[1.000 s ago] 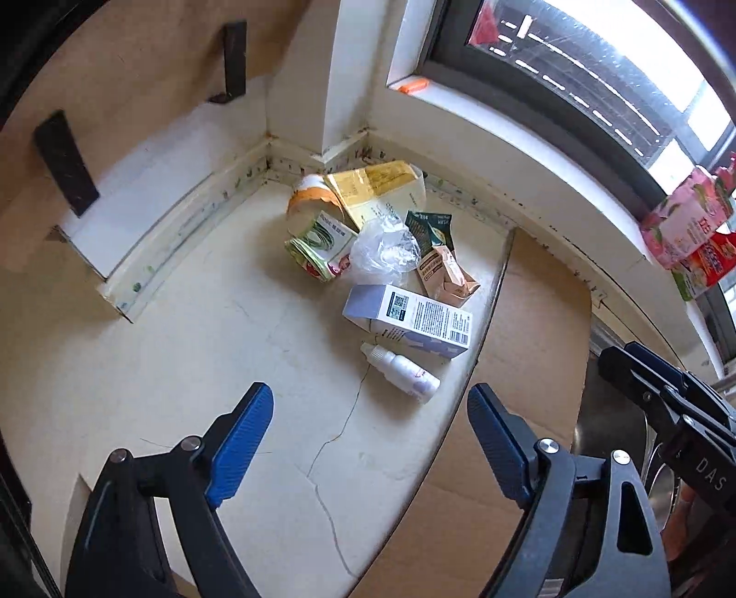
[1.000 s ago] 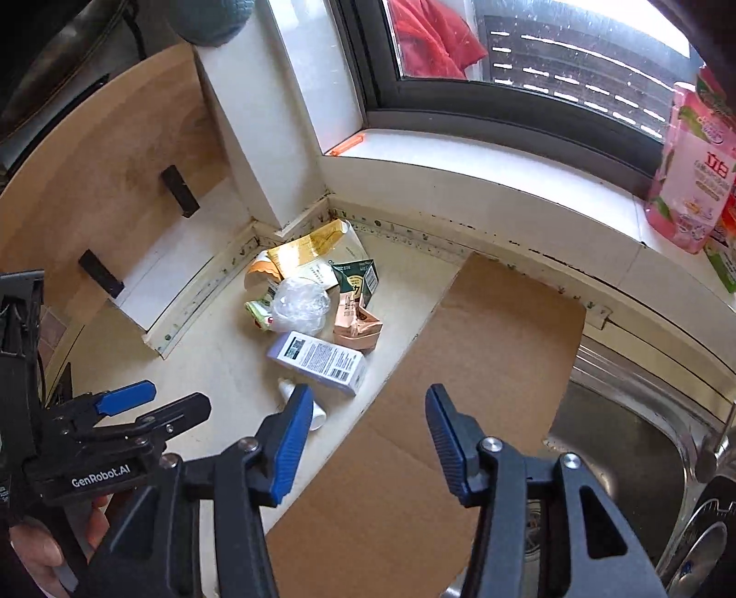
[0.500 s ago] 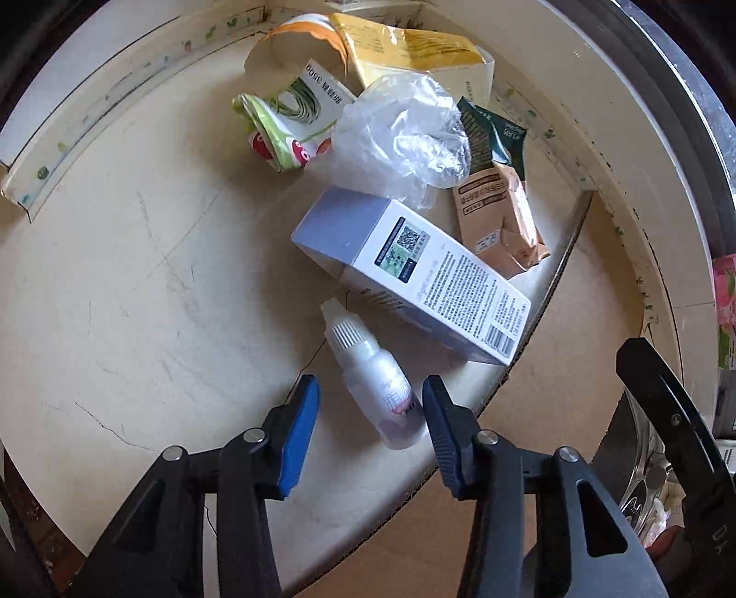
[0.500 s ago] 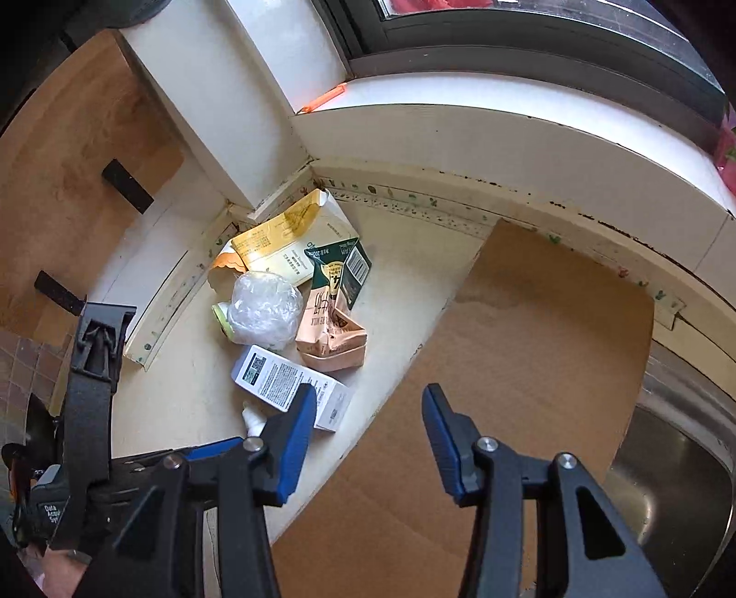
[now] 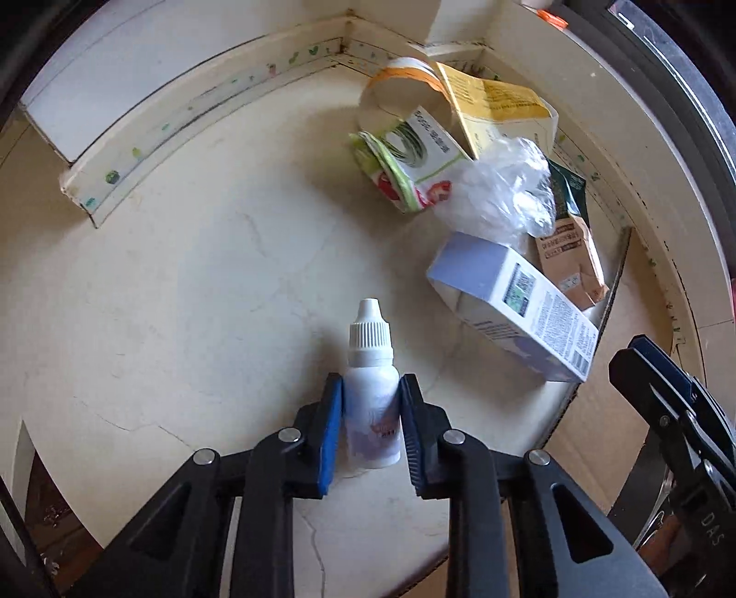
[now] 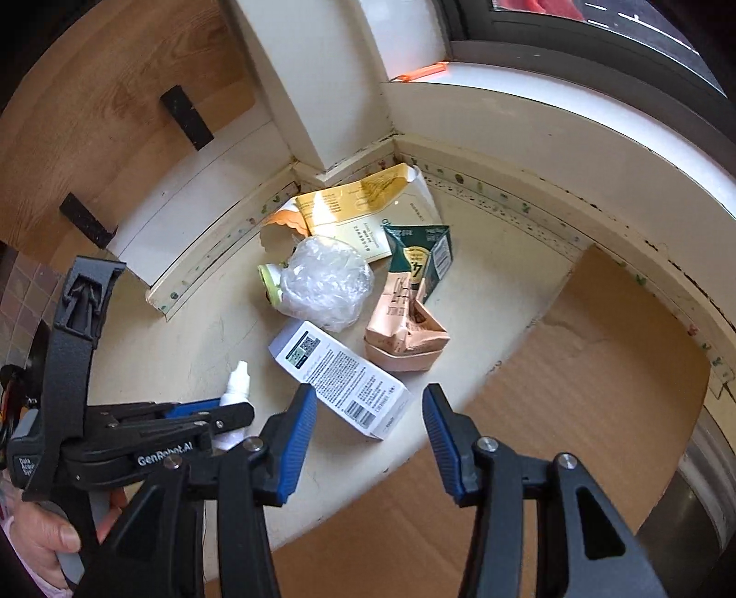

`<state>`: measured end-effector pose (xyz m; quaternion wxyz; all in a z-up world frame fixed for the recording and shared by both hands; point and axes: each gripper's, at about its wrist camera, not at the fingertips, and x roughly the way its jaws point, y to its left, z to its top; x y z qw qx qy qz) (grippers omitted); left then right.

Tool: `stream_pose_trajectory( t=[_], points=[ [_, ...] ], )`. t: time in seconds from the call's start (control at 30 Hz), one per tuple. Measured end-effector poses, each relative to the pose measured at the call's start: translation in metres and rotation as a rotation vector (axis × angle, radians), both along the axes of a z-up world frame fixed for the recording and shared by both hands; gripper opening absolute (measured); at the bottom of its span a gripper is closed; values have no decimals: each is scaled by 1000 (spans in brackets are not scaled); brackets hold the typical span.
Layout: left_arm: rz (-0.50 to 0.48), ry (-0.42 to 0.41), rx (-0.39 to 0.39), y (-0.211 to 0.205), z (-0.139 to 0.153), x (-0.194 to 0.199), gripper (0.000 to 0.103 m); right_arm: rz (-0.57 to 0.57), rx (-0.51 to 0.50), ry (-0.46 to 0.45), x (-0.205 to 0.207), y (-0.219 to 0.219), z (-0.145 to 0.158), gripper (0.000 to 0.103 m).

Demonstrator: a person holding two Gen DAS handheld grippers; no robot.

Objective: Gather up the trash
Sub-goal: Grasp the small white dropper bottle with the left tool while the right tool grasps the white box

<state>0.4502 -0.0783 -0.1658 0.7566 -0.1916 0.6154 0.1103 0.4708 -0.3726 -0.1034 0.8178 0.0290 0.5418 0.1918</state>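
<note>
Gripping a small white dropper bottle [image 5: 371, 391] on a cracked cream countertop [image 5: 193, 294] in a corner under a window.

Clamped by the left gripper [image 5: 370, 430], blue pads pressed on both sides of the bottle's body, cap pointing toward the corner. Held wide open over the counter edge: right gripper [image 6: 370, 441], nothing between its fingers. Piled near the corner, largest first: yellow carton [image 5: 497, 103], white box [image 5: 515, 306] with a barcode, crumpled clear plastic bag [image 5: 501, 193], tan pouch [image 5: 570, 257]. Seen only from the right wrist: wood panel [image 6: 106, 96], cardboard sheet [image 6: 575, 414] beside the counter, dark window frame [image 6: 589, 41]. Seen only from the left wrist: green-and-white wrapper [image 5: 409, 170] in full.
</note>
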Motion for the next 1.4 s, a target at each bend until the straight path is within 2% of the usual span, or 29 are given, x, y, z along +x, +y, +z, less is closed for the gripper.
stream_pose_trajectory(
  t=[0.2, 0.27, 0.33, 0.5, 0.67, 0.87, 1.0, 1.07, 1.23, 1.4],
  points=[
    [58, -27, 48, 31, 10, -14, 23, 61, -39, -1, 6, 17, -18, 50],
    [70, -34, 65, 38, 13, -18, 23, 75, -48, -20, 7, 21, -21, 55],
    [80, -35, 77, 45, 16, -18, 23, 93, -45, -14, 8, 24, -24, 55],
    [97, -34, 69, 60, 20, -25, 23, 170, -44, -6, 3, 37, -27, 56],
    [107, -31, 64, 64, 15, -19, 23, 238, -148, -55, -3, 53, -35, 56],
    [124, -46, 67, 70, 22, -29, 23, 271, -178, -82, 3, 64, -37, 56],
    [136, -62, 71, 81, 31, -38, 23, 272, -150, -95, 7, 68, -34, 57],
    [139, -68, 78, 85, 34, -39, 23, 267, -124, -87, 12, 69, -34, 64],
    [148, -69, 77, 93, 35, -42, 23, 298, -77, -1, 21, 72, -43, 65],
    [144, -61, 88, 96, 31, -45, 23, 363, -193, -40, 12, 86, -46, 65]
  ],
)
